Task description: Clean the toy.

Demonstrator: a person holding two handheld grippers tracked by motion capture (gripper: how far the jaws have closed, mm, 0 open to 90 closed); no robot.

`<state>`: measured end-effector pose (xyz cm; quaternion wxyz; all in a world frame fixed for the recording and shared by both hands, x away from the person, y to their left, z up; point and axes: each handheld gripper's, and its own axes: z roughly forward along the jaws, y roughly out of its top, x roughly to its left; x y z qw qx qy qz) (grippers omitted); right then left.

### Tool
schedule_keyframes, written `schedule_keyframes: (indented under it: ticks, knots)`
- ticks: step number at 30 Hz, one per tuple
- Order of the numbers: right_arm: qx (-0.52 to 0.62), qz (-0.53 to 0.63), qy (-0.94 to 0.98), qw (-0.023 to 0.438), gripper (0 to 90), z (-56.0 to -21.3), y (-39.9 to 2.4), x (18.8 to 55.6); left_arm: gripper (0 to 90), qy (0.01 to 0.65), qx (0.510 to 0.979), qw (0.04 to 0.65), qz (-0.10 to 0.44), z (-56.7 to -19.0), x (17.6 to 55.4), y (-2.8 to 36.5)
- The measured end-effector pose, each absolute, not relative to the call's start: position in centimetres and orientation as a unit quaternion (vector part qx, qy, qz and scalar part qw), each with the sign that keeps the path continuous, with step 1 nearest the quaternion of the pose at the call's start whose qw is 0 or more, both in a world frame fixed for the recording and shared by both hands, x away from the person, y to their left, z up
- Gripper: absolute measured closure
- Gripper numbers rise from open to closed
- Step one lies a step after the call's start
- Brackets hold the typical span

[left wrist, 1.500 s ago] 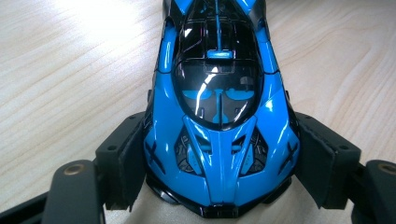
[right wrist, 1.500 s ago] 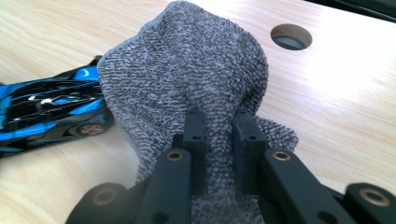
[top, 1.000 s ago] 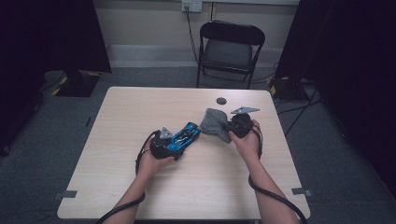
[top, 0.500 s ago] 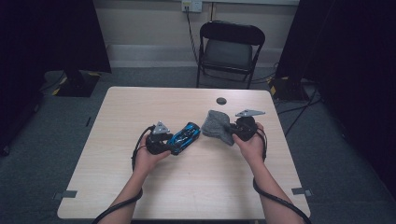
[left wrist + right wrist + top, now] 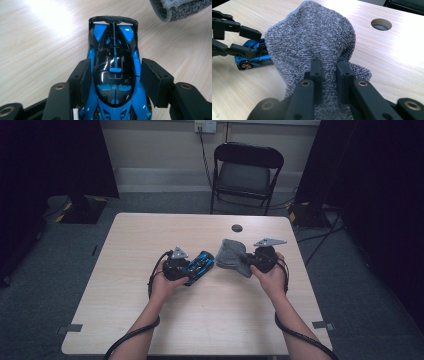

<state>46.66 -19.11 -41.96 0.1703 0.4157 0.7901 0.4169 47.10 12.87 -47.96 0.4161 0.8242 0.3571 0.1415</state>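
A blue toy car (image 5: 113, 72) is being straddled on the table (image 5: 125, 320) by the left gripper (image 5: 113, 80), its just-closing jaws not yet pressing; a grey cloth (image 5: 312, 42) is being pinched by the right gripper (image 5: 329, 72), apparently for wiping it.
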Motion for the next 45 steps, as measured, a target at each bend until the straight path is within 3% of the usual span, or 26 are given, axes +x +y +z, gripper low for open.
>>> schedule_keyframes:
  ticks: [26, 45]
  knots:
    - [0.356, 0.434, 0.824, 0.084, 78.2, -45.1, -17.8, 42.5, 43.4, 0.349, 0.822, 0.418, 0.168, -48.5, 47.0, 12.5]
    - [0.279, 0.418, 0.865, 0.019, 78.1, -47.0, -12.7, 40.7, 43.5, 0.351, 0.821, 0.419, 0.167, -48.5, 47.1, 12.5]
